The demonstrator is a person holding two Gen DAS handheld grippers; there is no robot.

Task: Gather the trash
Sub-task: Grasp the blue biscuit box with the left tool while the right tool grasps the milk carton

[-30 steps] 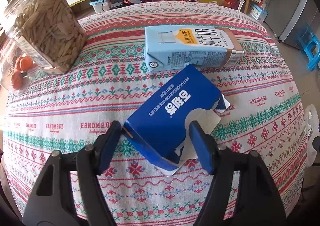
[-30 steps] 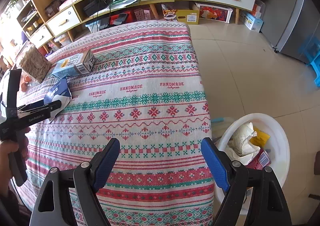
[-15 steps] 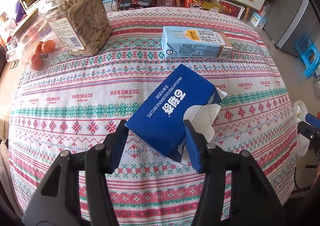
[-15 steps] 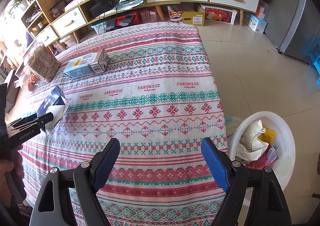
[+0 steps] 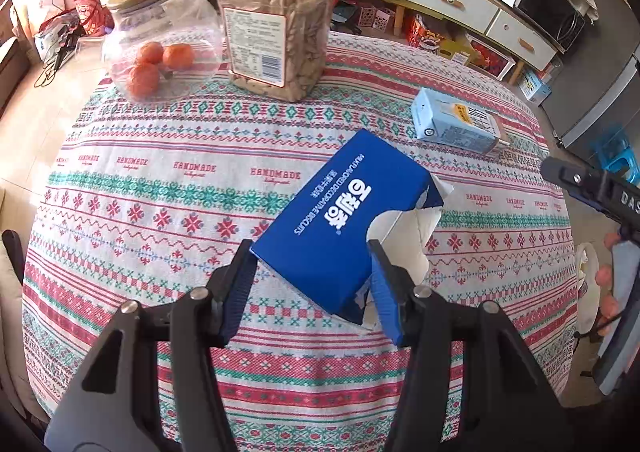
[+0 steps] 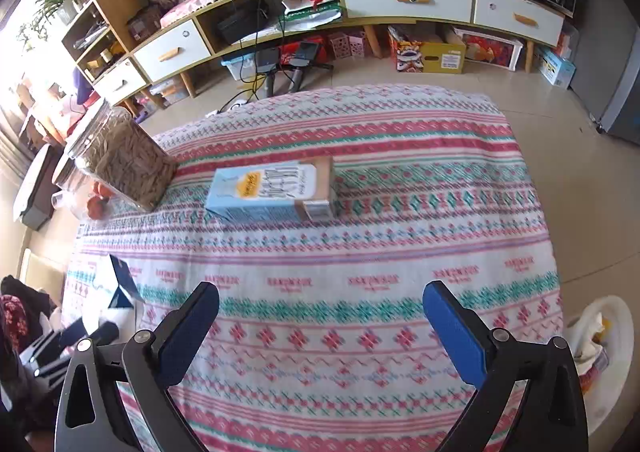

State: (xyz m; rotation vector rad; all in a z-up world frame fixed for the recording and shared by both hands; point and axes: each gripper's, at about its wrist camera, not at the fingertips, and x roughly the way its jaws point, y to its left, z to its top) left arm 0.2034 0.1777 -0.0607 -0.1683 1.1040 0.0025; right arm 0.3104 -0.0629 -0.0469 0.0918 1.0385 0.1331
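My left gripper (image 5: 314, 284) is shut on a torn dark blue biscuit box (image 5: 344, 220) and holds it lifted above the patterned tablecloth (image 5: 168, 188). A light blue milk carton (image 5: 456, 126) lies on its side at the far right; in the right wrist view it (image 6: 272, 192) lies ahead of my right gripper (image 6: 320, 308), which is open and empty over the cloth. The blue box (image 6: 120, 284) shows at the left edge there. A white trash bin (image 6: 612, 356) with rubbish stands on the floor at the right.
A jar of seeds (image 5: 276, 16) and a glass jar with oranges (image 5: 160, 40) stand at the table's far side. The right gripper's body (image 5: 592, 188) shows at the right edge. A low cabinet (image 6: 400, 0) runs along the wall beyond.
My left gripper closed on the blue box and lifted it up and back. My right gripper swung left from the bin towards the milk carton.
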